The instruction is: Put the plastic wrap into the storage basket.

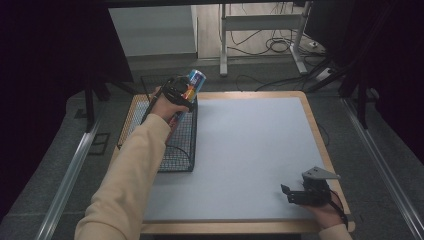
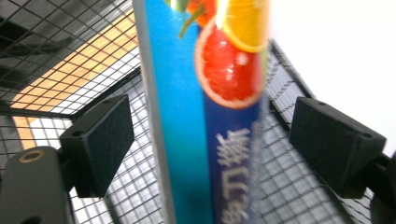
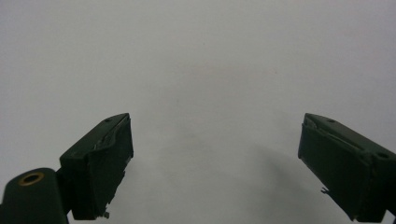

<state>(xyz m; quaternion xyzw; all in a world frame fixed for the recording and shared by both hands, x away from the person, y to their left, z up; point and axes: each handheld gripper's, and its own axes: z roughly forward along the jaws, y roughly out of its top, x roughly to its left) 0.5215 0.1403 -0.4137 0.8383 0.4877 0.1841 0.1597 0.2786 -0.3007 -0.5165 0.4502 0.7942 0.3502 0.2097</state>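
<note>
The left gripper (image 1: pixel 181 94) is over the far end of the black wire basket (image 1: pixel 180 150), and a tall blue can (image 1: pixel 192 85) with fruit pictures sits between its jaws. In the left gripper view the can (image 2: pixel 210 116) stands in the middle, but there is a gap between it and each black pad (image 2: pixel 100 140), so the jaws look open and are not squeezing it. I think the can is going down into the basket. To do it well, hold the hand steady over the basket and keep the can straight so it drops inside and does not hit the wire rim.

The right gripper (image 1: pixel 300 194) rests near the front right corner of the grey mat (image 1: pixel 250 150), with its jaws wide open and holding nothing.

The bottom of the can is hidden, so I cannot tell if it touches the basket floor. The can is blurry too
</note>
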